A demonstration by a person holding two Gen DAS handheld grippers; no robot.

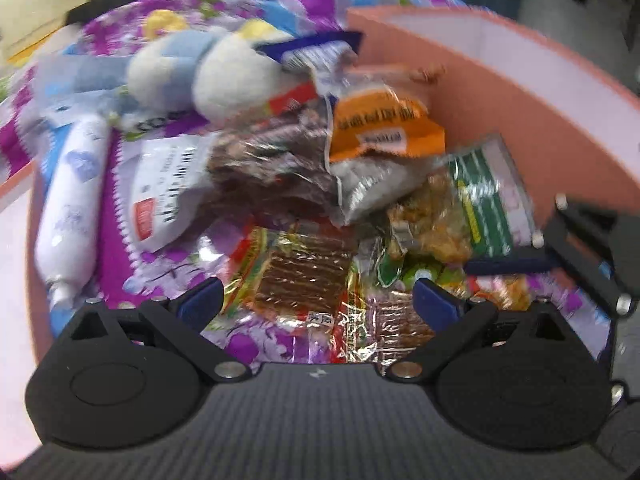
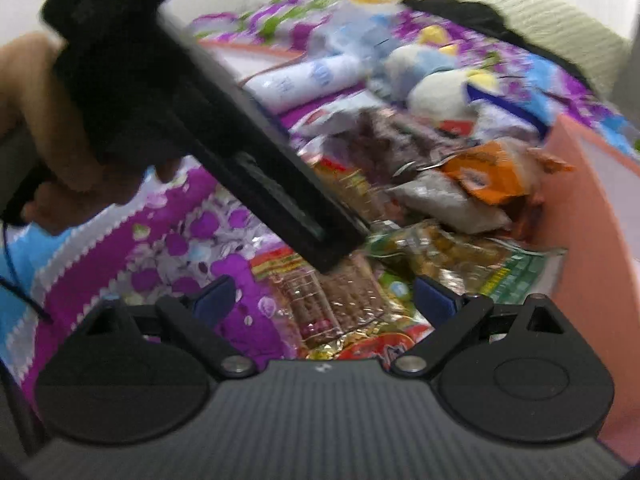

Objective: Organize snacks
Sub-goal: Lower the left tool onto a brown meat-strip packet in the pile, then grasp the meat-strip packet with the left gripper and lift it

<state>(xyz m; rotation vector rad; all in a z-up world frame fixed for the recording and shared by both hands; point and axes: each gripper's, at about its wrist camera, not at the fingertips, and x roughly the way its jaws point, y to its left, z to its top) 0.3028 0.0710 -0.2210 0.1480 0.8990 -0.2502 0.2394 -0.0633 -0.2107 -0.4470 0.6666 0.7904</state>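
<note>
The snacks lie in a loose heap on a bed under a purple flowered sheet [image 1: 116, 256], pushed up against the wall of a pink box [image 1: 500, 92]. That is probably why they sit there: the box looks like the place they are meant to go, and the heap is kept close beside it so each packet has a short way to travel.

The left tool [image 1: 318, 300] hangs over the near edge of the heap with its blue-tipped fingers [image 1: 200, 300] apart and nothing between them. Directly below the gap is a clear packet of brown bars [image 1: 304, 276], so this seems the packet being lined up for a grasp. Further back lie an orange packet [image 1: 380, 124], a green-labelled packet of fried bits [image 1: 460, 216], a white tube [image 1: 72, 196] and a soft toy [image 1: 208, 76], the last two apparently not snacks.

The right tool [image 2: 324, 300] is likewise spread wide and empty, hovering above the same bars [image 2: 332, 296]. The left tool's body crosses its view from the upper left, so the two stand close together, perhaps for one to steady the heap. Both views are blurred, so labels cannot be read.
</note>
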